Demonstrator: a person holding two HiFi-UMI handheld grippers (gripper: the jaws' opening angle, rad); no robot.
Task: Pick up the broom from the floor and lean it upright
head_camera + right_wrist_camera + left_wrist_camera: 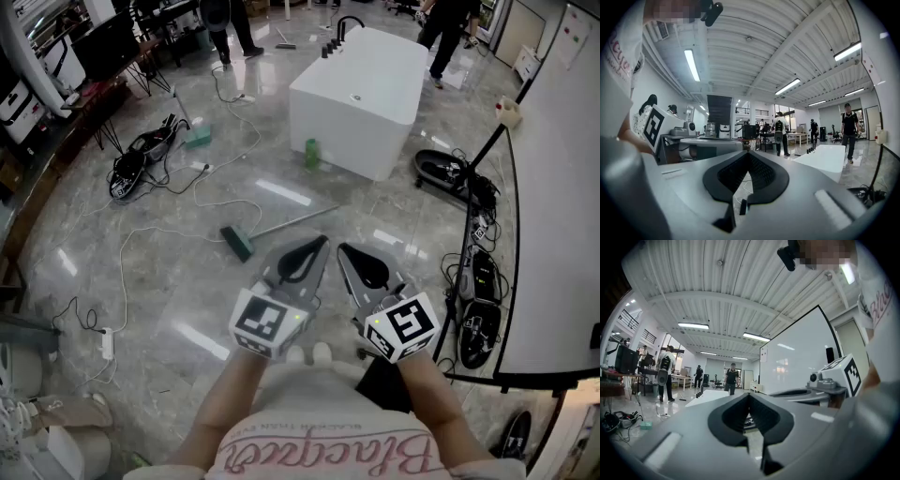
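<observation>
Broom (281, 227) flat on open floor (187, 300) ahead of left gripper (324, 242) and right gripper (341, 248), jaws closed, empty.

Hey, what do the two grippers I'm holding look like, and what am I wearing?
The left gripper and right gripper are flat grey shells tapering to a point, with black textured fingers lining a teardrop-shaped opening. Each carries a white cube with black square markers. You wear a pale shirt with pink script lettering.
</observation>
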